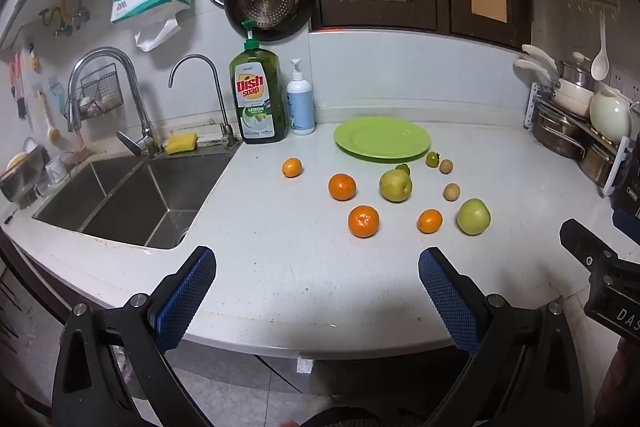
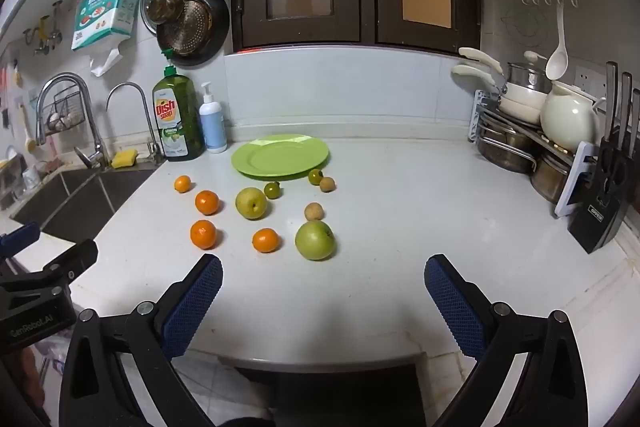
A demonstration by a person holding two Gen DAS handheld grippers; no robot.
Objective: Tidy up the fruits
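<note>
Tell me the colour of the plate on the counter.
The plate is plain lime green, with no pattern; the right wrist view shows it best.

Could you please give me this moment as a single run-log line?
phase: before first pick | left gripper: open, empty | right gripper: open, empty | green plate: empty | fruits: all loose on counter

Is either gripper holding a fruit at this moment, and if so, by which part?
Nothing is held. The left gripper and right gripper are both open and empty, short of the fruit lying on the counter.
</note>
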